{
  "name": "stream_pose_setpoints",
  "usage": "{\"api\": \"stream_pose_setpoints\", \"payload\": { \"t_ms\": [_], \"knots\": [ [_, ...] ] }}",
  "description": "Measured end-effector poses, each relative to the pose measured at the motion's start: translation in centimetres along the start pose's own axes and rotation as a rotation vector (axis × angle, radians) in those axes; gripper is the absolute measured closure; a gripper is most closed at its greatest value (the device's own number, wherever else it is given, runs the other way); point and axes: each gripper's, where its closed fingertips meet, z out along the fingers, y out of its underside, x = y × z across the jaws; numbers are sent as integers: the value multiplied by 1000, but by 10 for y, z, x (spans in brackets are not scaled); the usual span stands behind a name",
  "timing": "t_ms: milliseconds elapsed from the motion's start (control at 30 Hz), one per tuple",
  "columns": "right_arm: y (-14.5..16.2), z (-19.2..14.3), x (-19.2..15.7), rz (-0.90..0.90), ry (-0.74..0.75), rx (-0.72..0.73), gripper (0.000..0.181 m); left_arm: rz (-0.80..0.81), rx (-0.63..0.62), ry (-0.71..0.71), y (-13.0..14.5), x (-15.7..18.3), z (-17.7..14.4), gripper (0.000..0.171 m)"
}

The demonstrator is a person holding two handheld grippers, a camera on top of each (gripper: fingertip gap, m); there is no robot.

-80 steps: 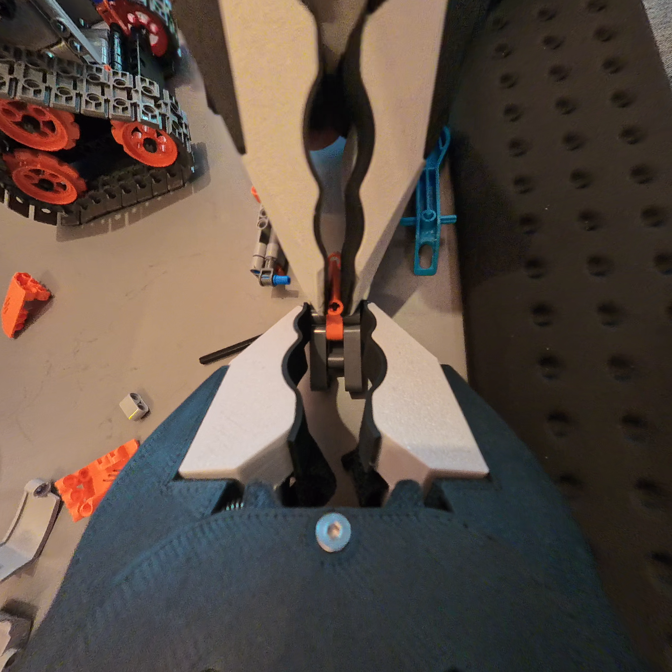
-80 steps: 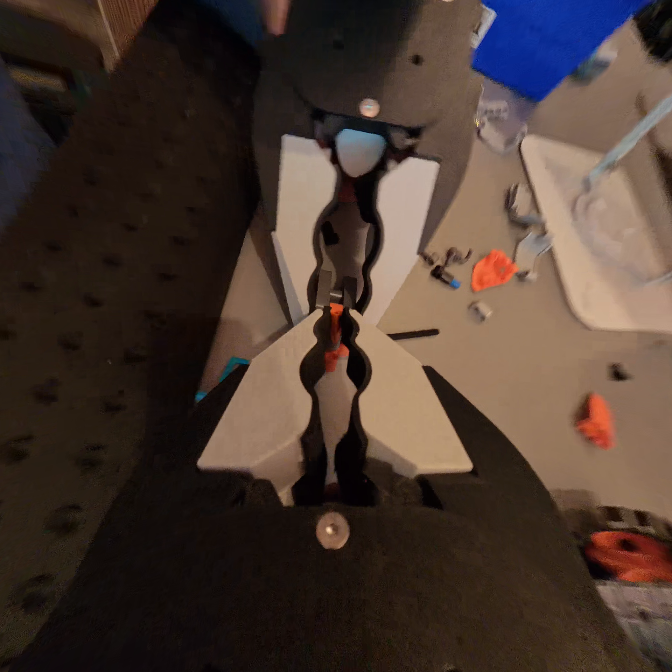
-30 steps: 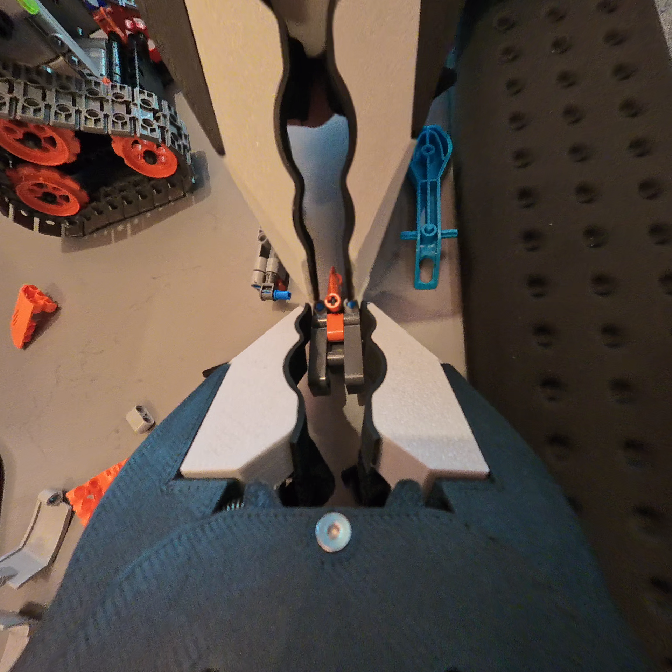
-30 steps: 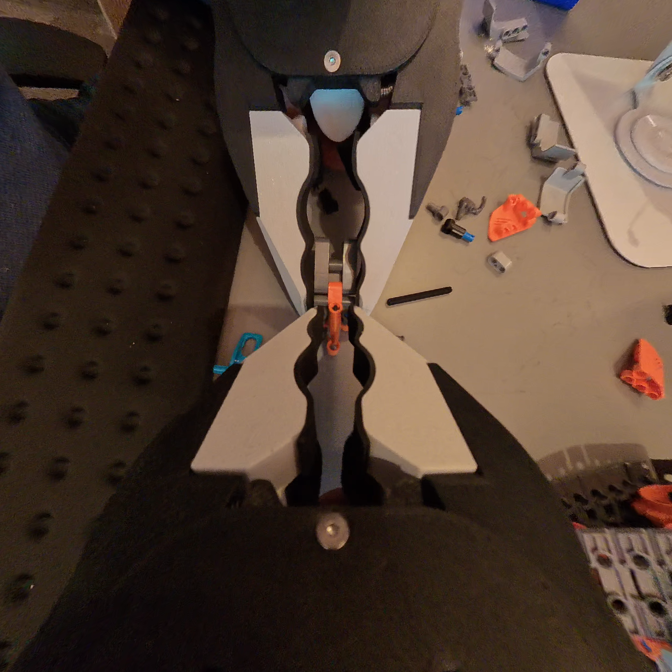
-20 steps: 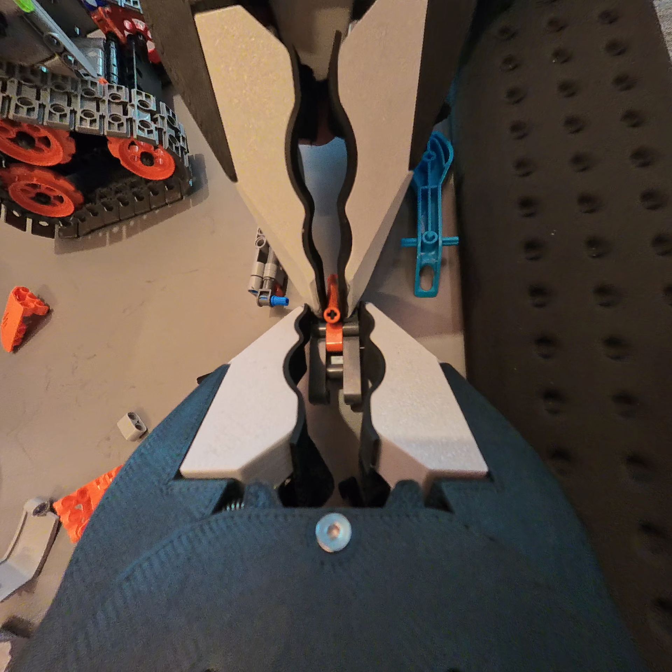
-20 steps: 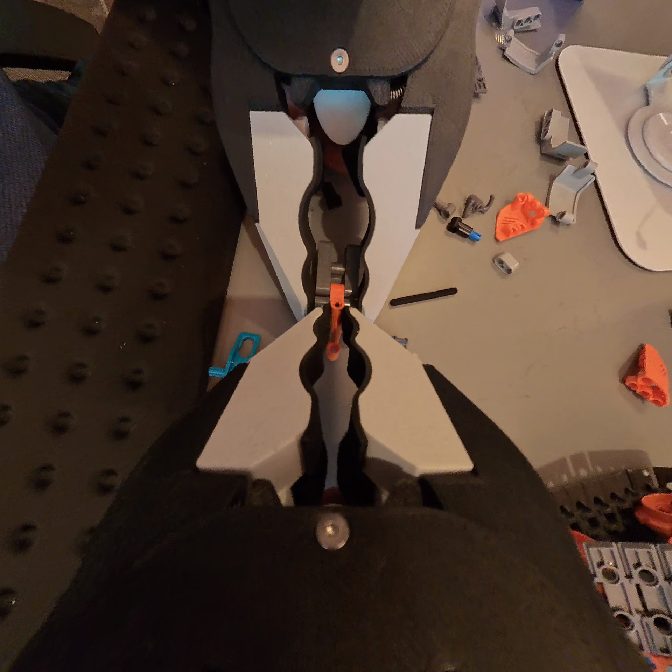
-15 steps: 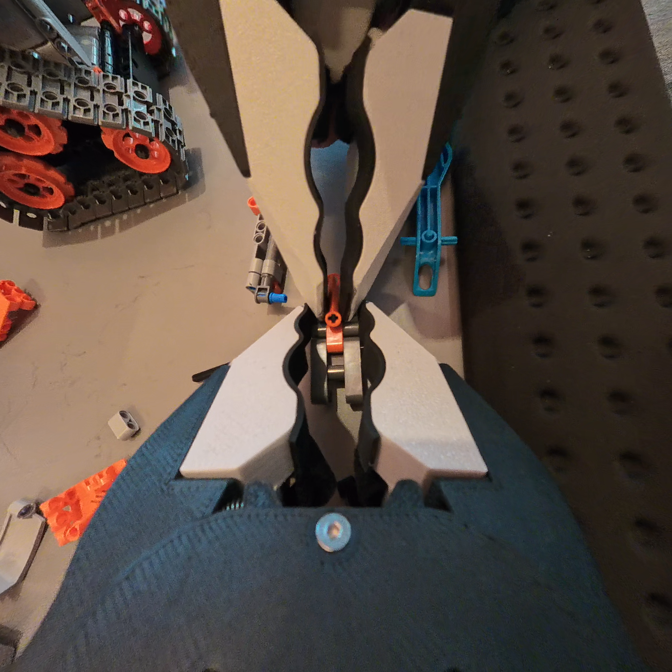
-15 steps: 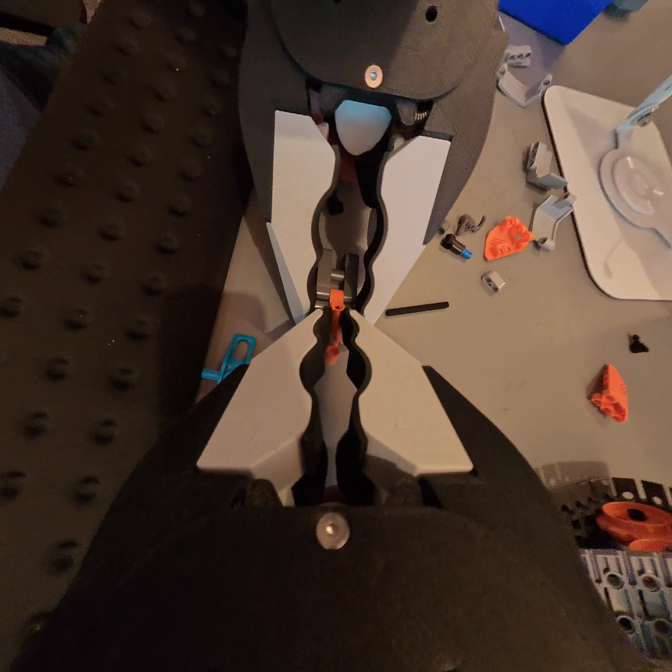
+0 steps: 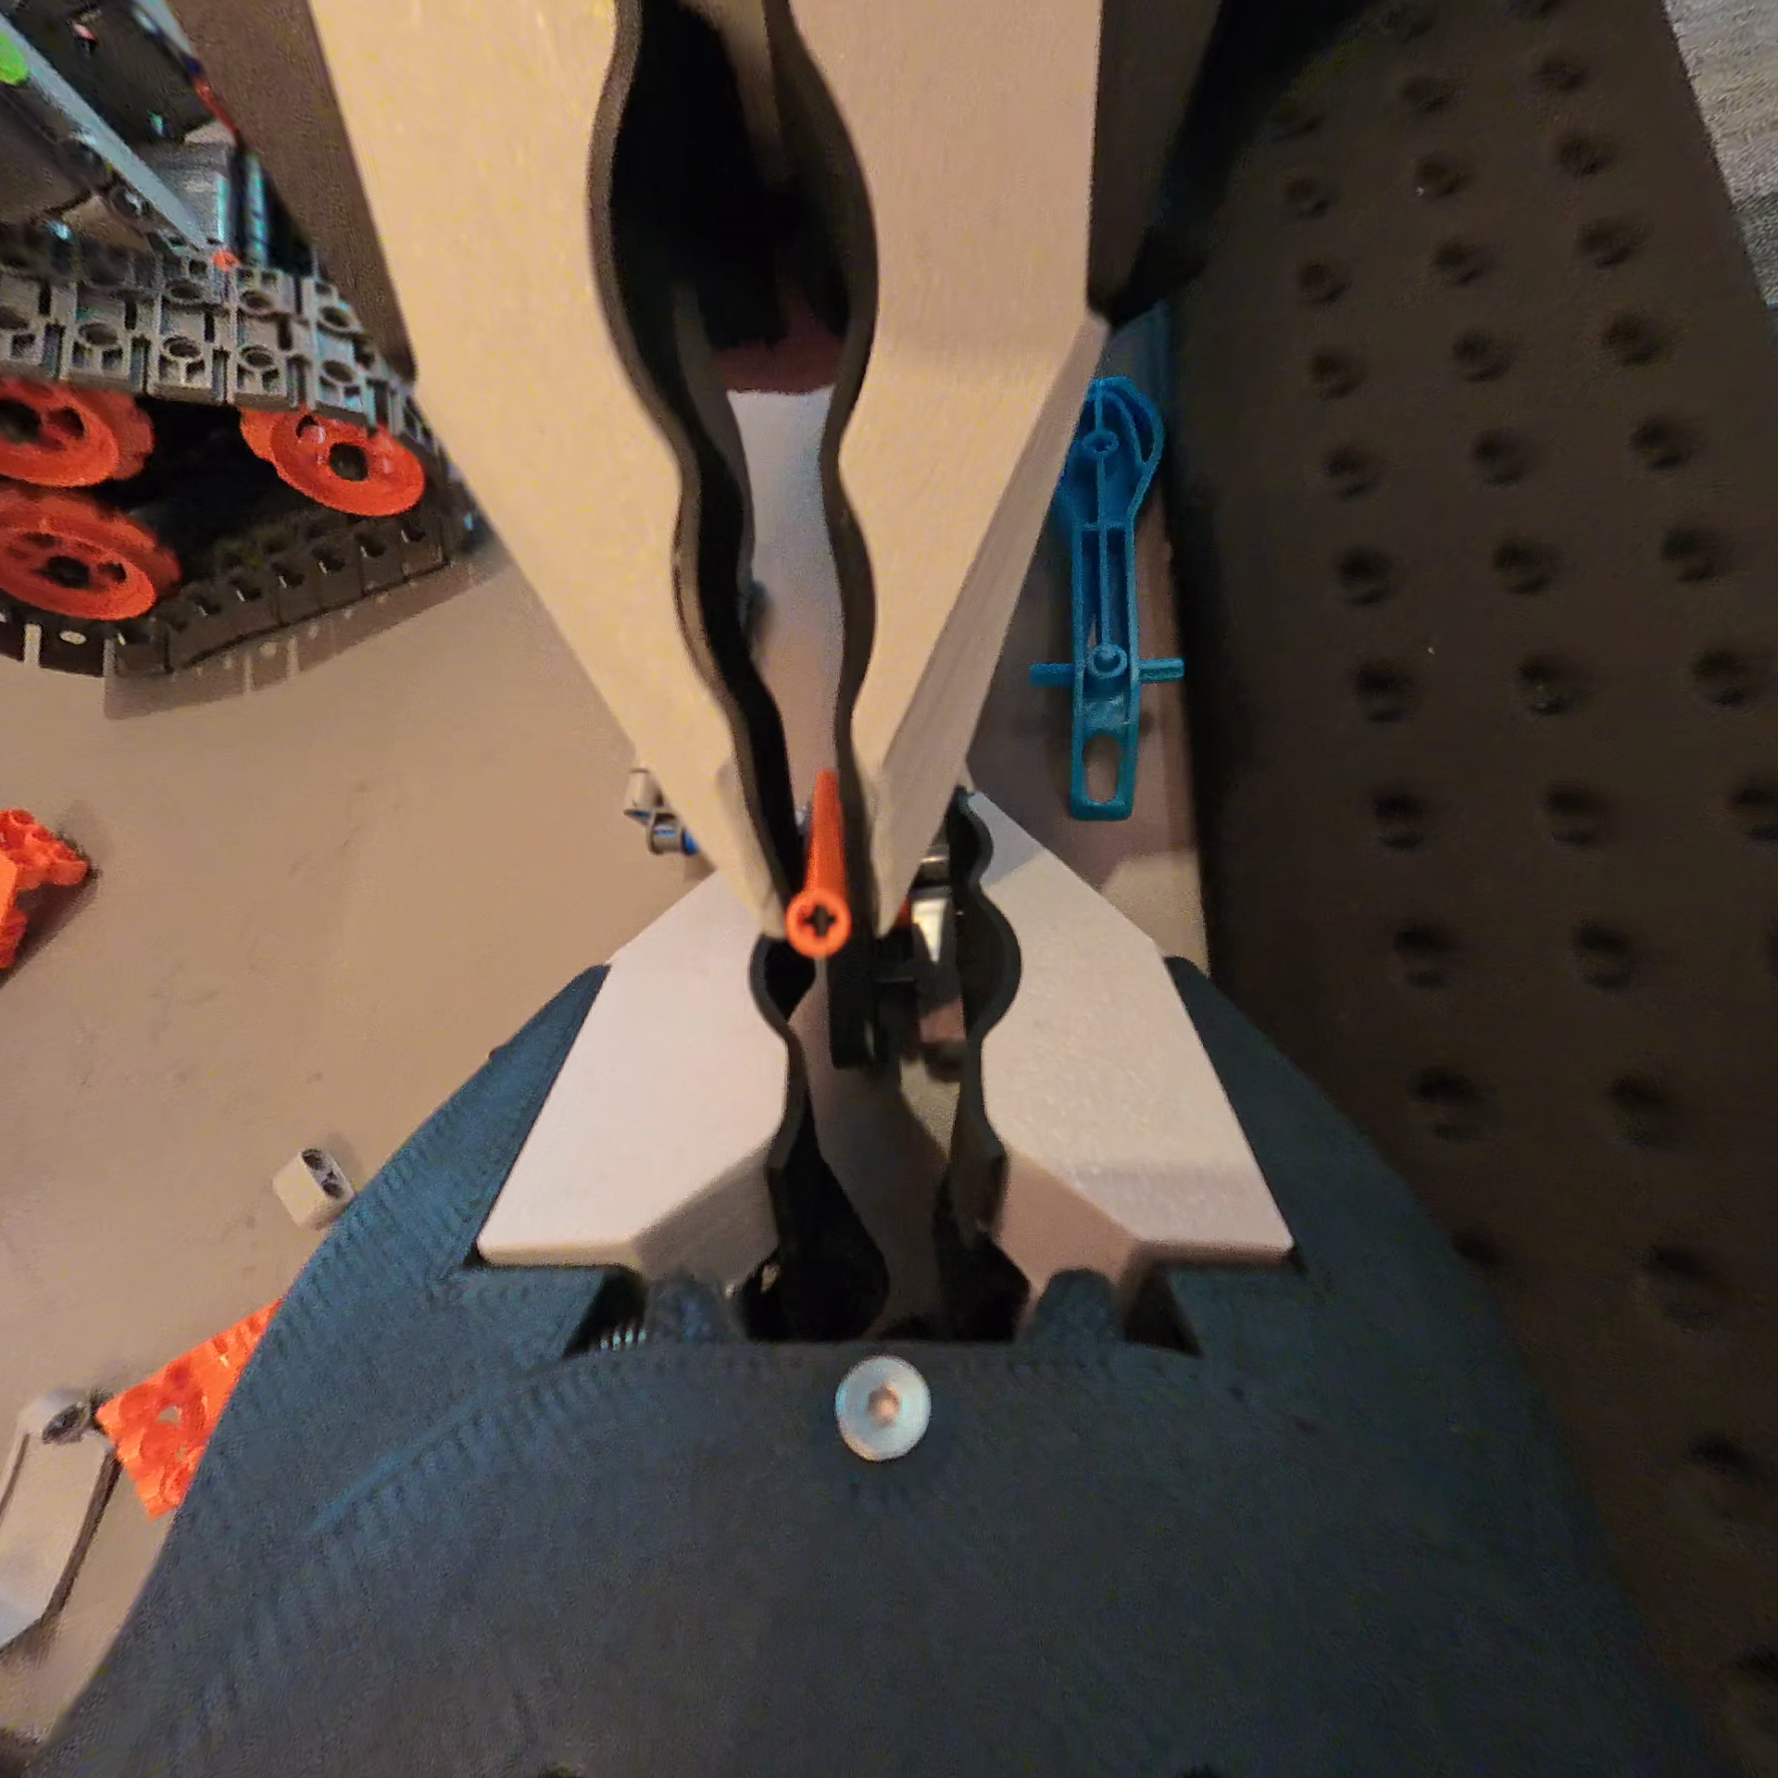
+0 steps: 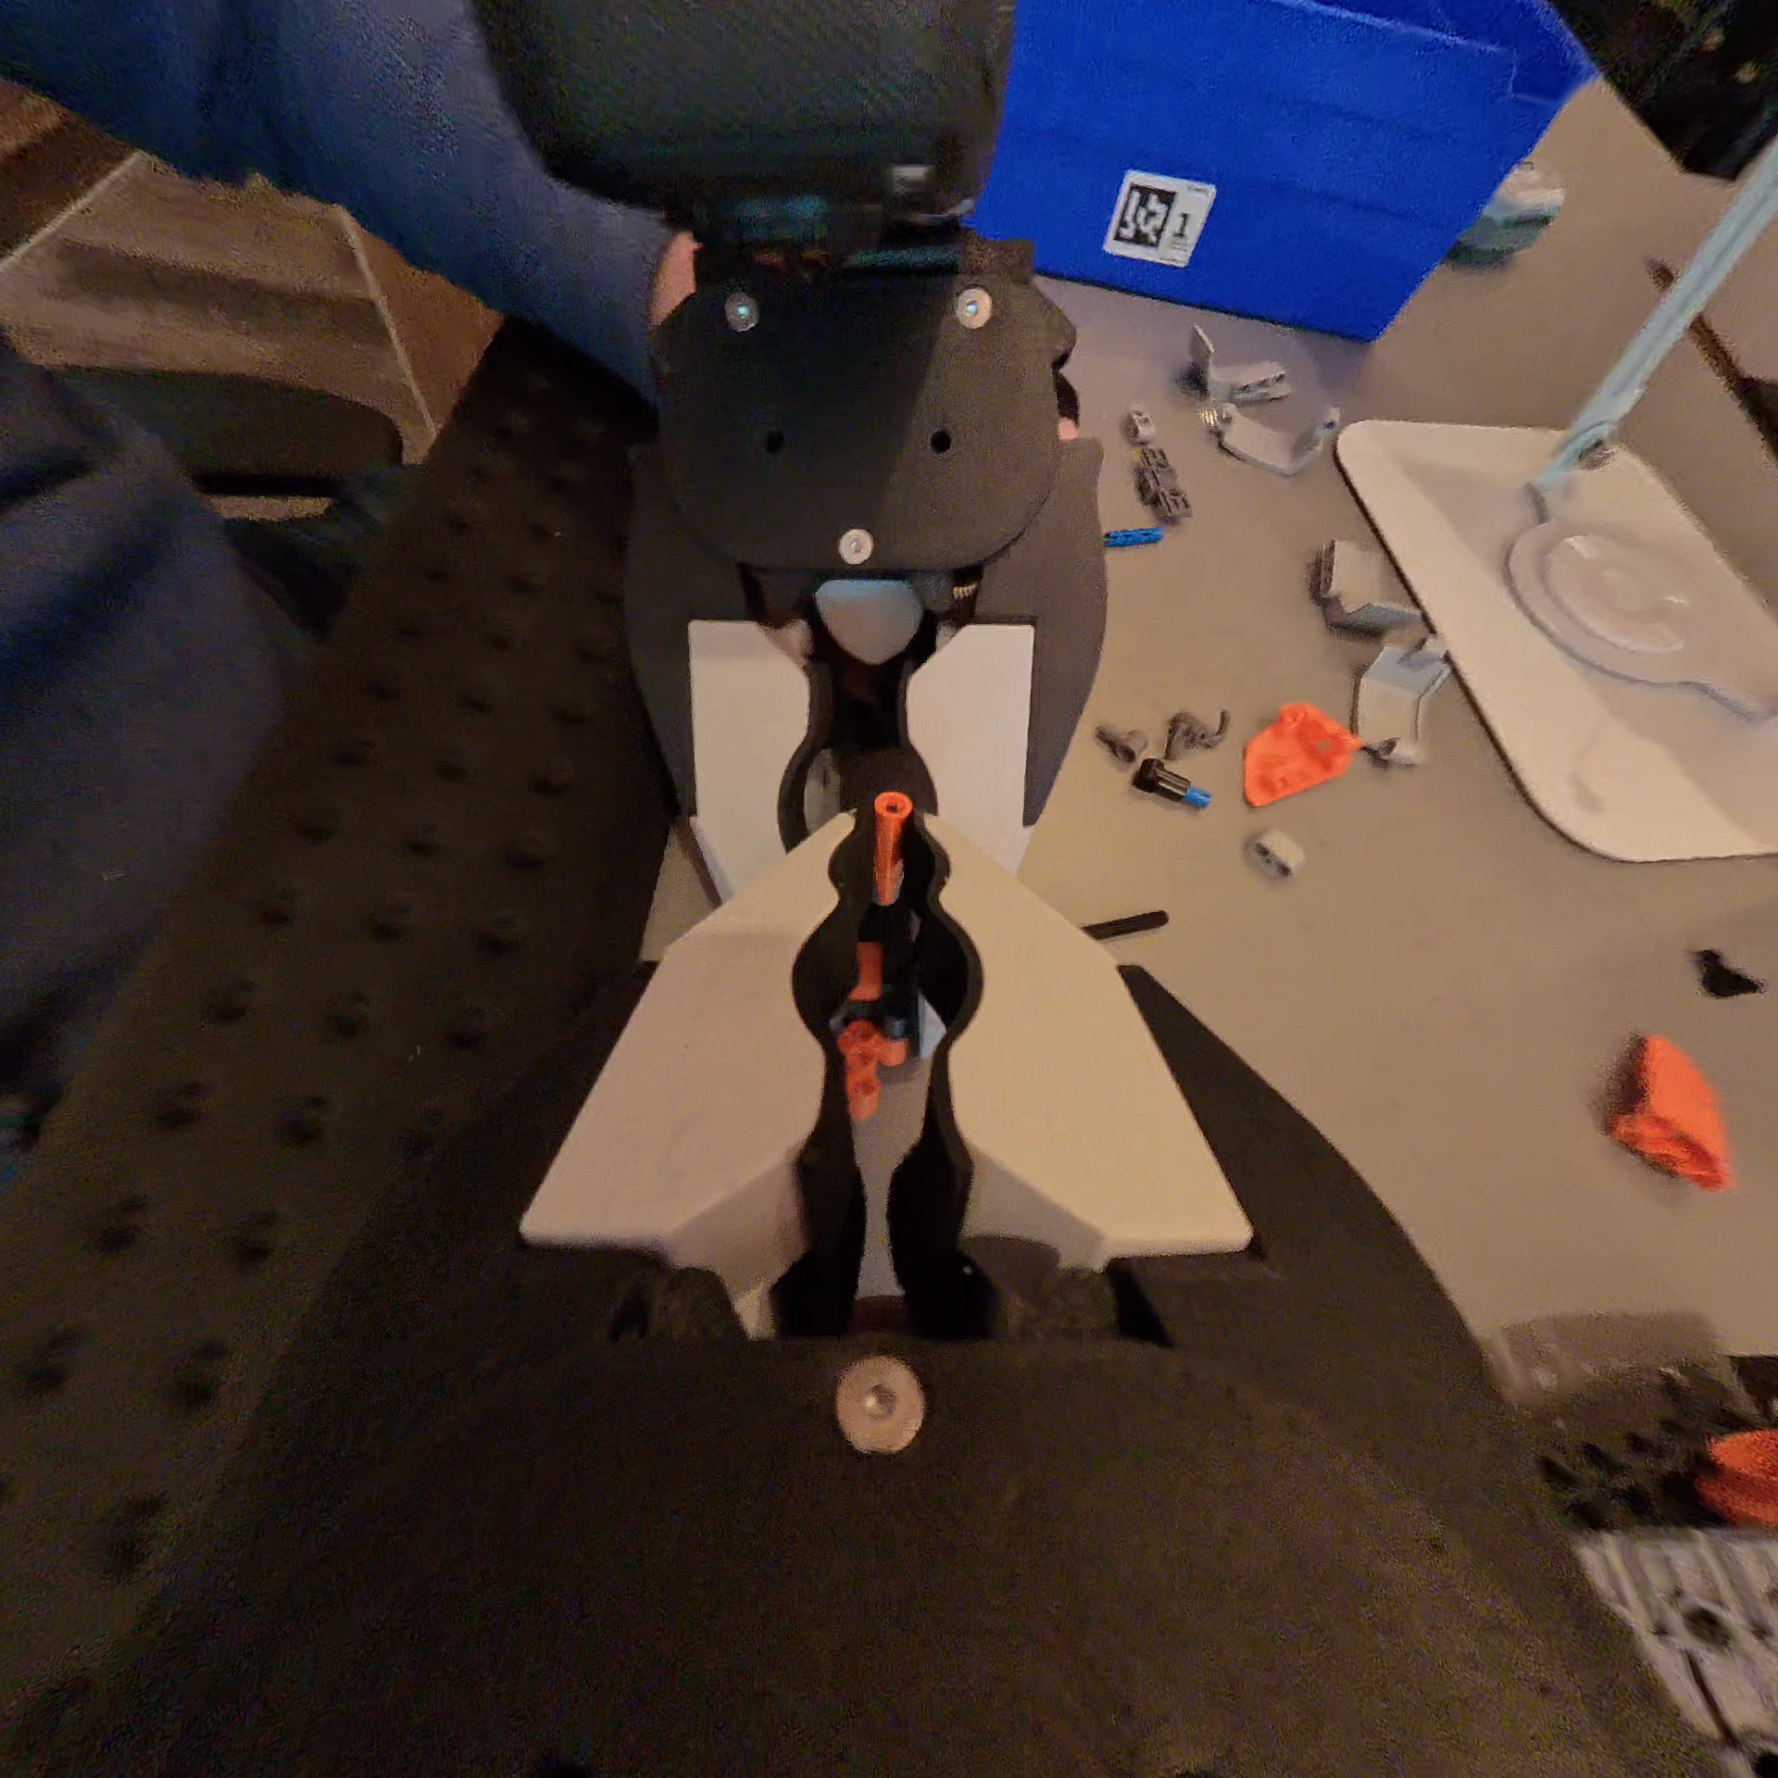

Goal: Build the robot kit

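Left gripper (image 9: 871, 866): grey fingers stand a little apart with a dark grey plastic connector piece (image 9: 856, 1001) between them. It is blurred, so I cannot tell whether it is pinched or loose.

Right gripper (image 10: 887, 827) is clenched on a thin orange plastic pin piece (image 10: 890, 837), whose round end pokes out past the tips. A black and orange bit hangs lower in the gap between the fingers. The two grippers meet tip to tip, and the right tips overlap the left ones.

Room to move:
- A black dimpled foam mat (image 9: 1491, 673) runs along the right of the left gripper, with its edge close by.
- The grey tabletop (image 9: 289, 914) lies to the left of the left gripper, with open patches between the parts.

Near the left gripper:
- a small grey two-hole brick (image 9: 313, 1169), low left
- a flat orange panel (image 9: 183, 1405), farther back left
- a blue plastic lever part (image 9: 1106, 616), ahead right at the mat edge
- a tracked model with orange wheels (image 9: 241, 433), far ahead left

From the right gripper:
- a thin black rod (image 10: 1121, 924), just to the right of the tips
- an orange lump (image 10: 1669, 1111), to the right
- an orange shell part (image 10: 1294, 755) and small grey bits, ahead right
- a white tray (image 10: 1539, 693), beyond those
- a blue bin with a square marker sticker (image 10: 1299, 144), far ahead
- a dark blue sleeve (image 10: 433, 144), behind the left gripper at far left
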Motion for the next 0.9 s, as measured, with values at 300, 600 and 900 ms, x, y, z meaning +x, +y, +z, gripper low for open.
{"api": "stream_pose_setpoints", "payload": {
  "t_ms": [300, 600, 900],
  "knots": [
    [59, -35, 1, 53, -12, -227, 177, -40, -19, -3, 8, -6, -10, 141],
    [50, -34, 15, 88, 20, -219, 161, -57, -36, -12, 13, -9, -18, 135],
    [83, -24, 38, -21, 137, -431, 168, -123, 35, 19, 2, -13, -26, 134]
  ]
}}
